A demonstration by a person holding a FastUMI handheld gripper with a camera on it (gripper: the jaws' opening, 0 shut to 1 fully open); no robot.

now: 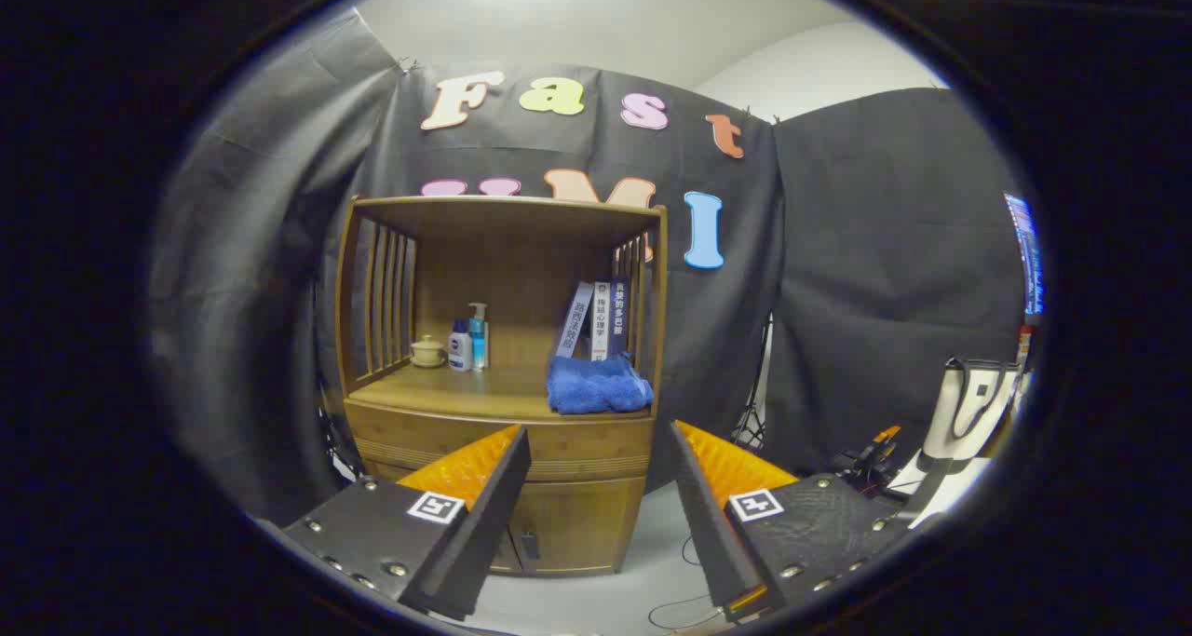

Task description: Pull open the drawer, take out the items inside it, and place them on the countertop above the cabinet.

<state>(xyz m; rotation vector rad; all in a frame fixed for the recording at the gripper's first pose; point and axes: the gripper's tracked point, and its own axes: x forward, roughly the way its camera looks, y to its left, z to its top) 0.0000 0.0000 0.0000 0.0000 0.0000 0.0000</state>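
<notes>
A wooden cabinet (503,338) stands against the black cloth wall, some way beyond my fingers. Its drawer (577,445) sits shut under the countertop (447,396), its front partly hidden by my left finger. On the countertop lie a folded blue towel (598,385), a small cup on a saucer (427,351), two bottles (468,340) and a few leaning books (596,319). My gripper (596,436) is open, with nothing between its fingers, held apart from the cabinet and aimed at the drawer's height.
Below the drawer are lower cabinet doors (573,524) with a dark handle. A white bag with dark straps (973,403) and some orange-and-black gear (871,464) stand to the right. Cables (684,608) lie on the pale floor near the cabinet's foot.
</notes>
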